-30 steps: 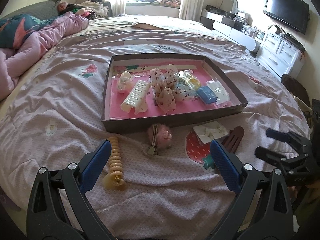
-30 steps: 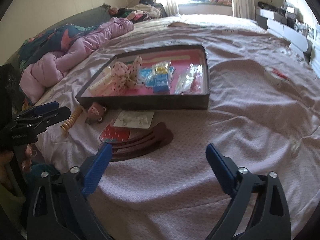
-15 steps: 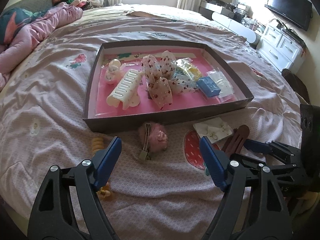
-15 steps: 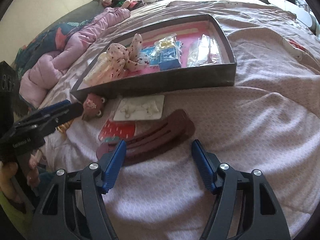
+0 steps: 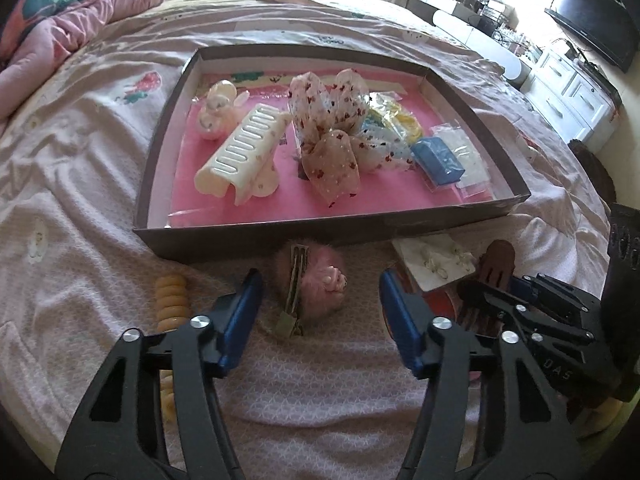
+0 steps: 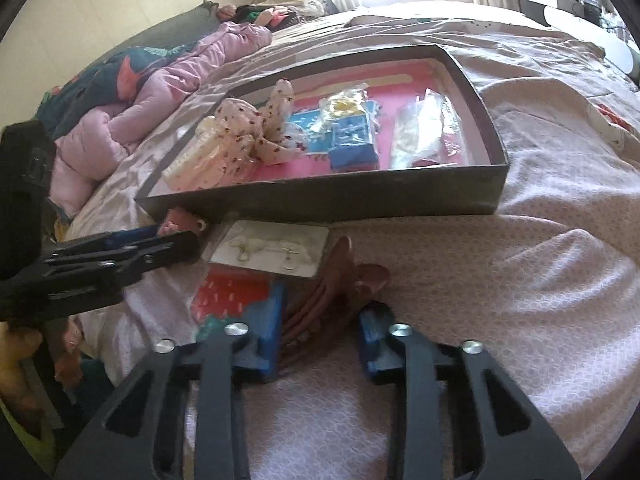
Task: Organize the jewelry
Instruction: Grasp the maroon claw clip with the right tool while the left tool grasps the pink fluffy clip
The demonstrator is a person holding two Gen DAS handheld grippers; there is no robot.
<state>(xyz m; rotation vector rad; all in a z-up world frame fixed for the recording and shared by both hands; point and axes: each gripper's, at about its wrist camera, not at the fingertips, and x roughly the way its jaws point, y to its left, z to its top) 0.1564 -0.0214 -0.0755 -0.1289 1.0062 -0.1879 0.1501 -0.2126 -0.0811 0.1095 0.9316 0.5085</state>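
Note:
A pink fluffy hair clip (image 5: 316, 284) lies on the bedspread in front of the dark tray (image 5: 256, 236). My left gripper (image 5: 319, 292) is around it, jaws closing, with a gap on both sides of the clip. A brown claw clip (image 6: 340, 268) lies between the closing jaws of my right gripper (image 6: 325, 312); the left pad is against it, the right pad just short. A white earring card (image 6: 272, 250) lies beside it. A beige ribbed clip (image 5: 172, 298) lies left of my left gripper. The tray holds a white claw clip (image 5: 244, 156), a spotted bow (image 5: 328, 128) and a blue box (image 5: 438, 160).
The bedspread has a strawberry print (image 6: 228, 292) under the brown clip. A pink quilt (image 5: 72, 20) is piled at the far left. White drawers (image 5: 572, 96) and a TV (image 5: 592, 28) stand past the bed's right edge. The two grippers are close together, side by side.
Both grippers have moved forward and down toward the bedspread while their jaws narrowed. The pink clip now sits between the left jaws and the brown clip between the right jaws.

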